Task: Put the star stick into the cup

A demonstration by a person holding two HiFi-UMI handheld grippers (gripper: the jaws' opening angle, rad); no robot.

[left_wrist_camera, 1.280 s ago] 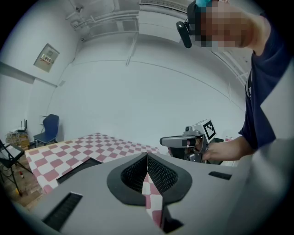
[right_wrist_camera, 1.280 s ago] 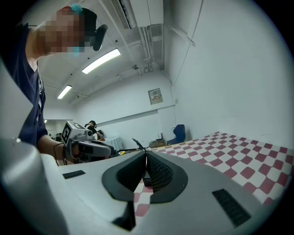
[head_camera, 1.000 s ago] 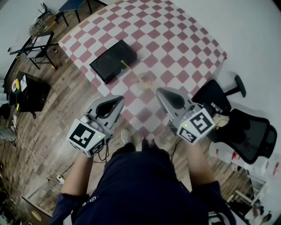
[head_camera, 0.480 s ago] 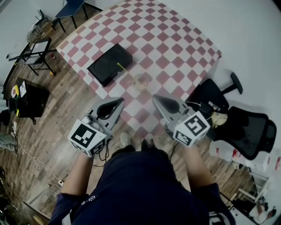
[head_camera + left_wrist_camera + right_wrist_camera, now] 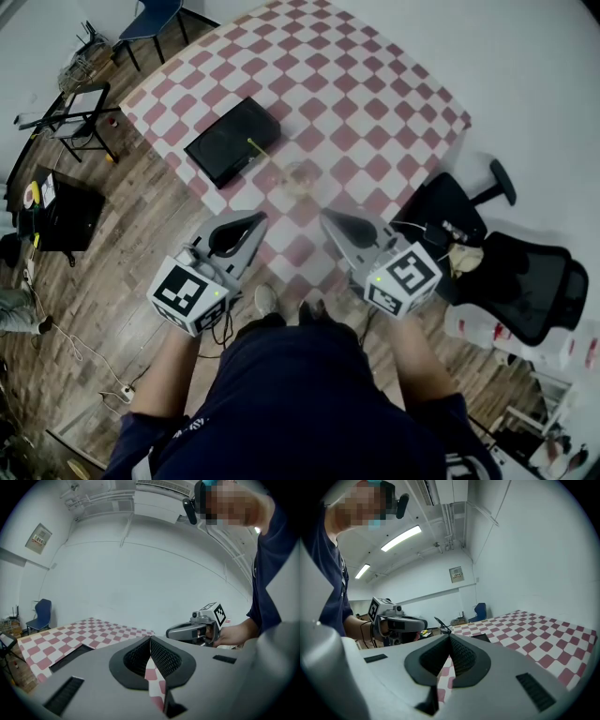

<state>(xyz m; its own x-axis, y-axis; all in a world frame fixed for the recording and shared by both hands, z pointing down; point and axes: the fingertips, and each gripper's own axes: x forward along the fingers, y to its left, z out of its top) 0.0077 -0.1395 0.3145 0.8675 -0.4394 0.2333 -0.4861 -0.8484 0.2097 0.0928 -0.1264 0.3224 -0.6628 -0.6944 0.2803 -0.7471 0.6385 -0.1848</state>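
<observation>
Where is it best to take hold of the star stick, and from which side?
Probably grip the stick at mid-shaft, coming from above with the jaws across it: it is thin and lies flat on the black tray, near the cup. The star end is too small to make out.

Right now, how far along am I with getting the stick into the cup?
Nothing looks done yet. The stick lies on the black tray, and the cup stands beside the tray on the checkered table with no stick in it. Nothing is in hand: the left gripper and right gripper are both shut and empty, short of both. Left to do: grasp the stick, carry it over, drop it in.
</observation>
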